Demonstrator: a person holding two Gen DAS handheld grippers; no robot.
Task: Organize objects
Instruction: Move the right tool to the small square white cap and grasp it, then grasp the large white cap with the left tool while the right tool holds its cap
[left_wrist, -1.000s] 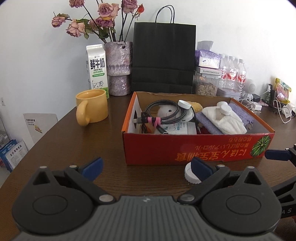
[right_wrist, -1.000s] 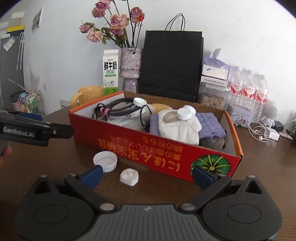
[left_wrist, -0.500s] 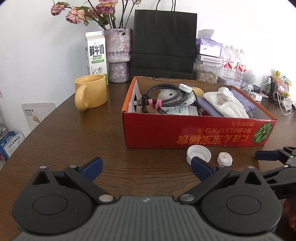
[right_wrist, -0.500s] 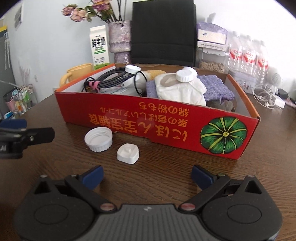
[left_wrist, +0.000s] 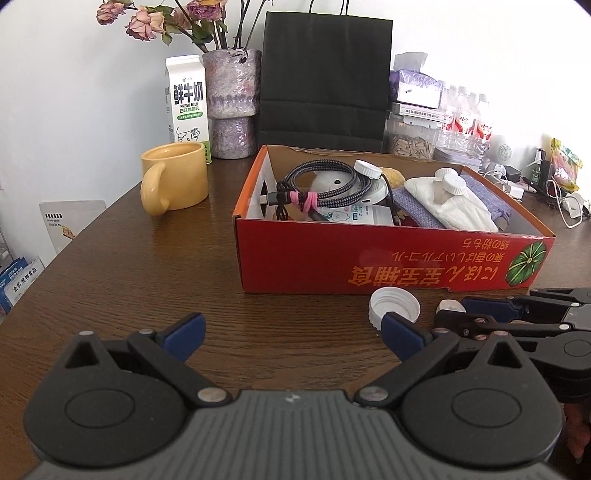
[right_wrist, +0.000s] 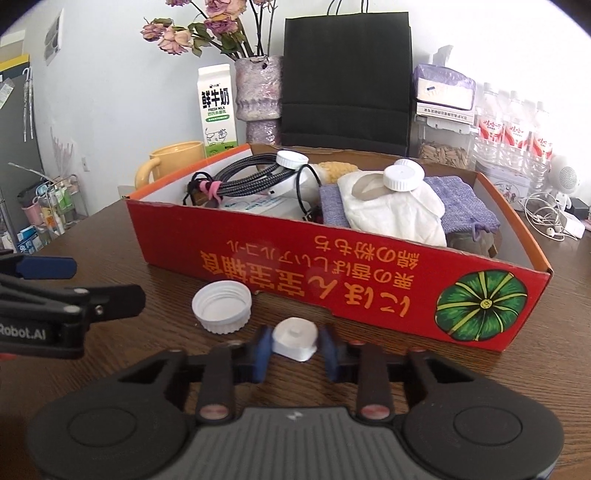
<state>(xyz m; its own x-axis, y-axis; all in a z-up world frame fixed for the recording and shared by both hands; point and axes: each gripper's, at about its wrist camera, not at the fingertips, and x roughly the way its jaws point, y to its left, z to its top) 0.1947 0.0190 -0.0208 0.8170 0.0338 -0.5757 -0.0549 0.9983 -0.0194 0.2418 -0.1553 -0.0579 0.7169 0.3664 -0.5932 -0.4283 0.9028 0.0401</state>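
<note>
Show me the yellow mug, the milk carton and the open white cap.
yellow mug (left_wrist: 177, 177), left wrist view, its side wall.
milk carton (right_wrist: 217, 110), right wrist view, its printed front.
open white cap (right_wrist: 221, 305), right wrist view, its hollow inside.

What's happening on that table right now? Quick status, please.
Right gripper jaws just closing around small white cap. Left gripper open, empty. Bigger white lid beside it, red box close behind.

Left gripper (left_wrist: 291, 334), right gripper (right_wrist: 295, 349): matte black linkage arms w/ round pivot discs, silver and copper rivets, ribbed grey housing, blue pads (left_wrist: 184, 330). White "Robot.AI" lettering showed on left unit's side.
</note>
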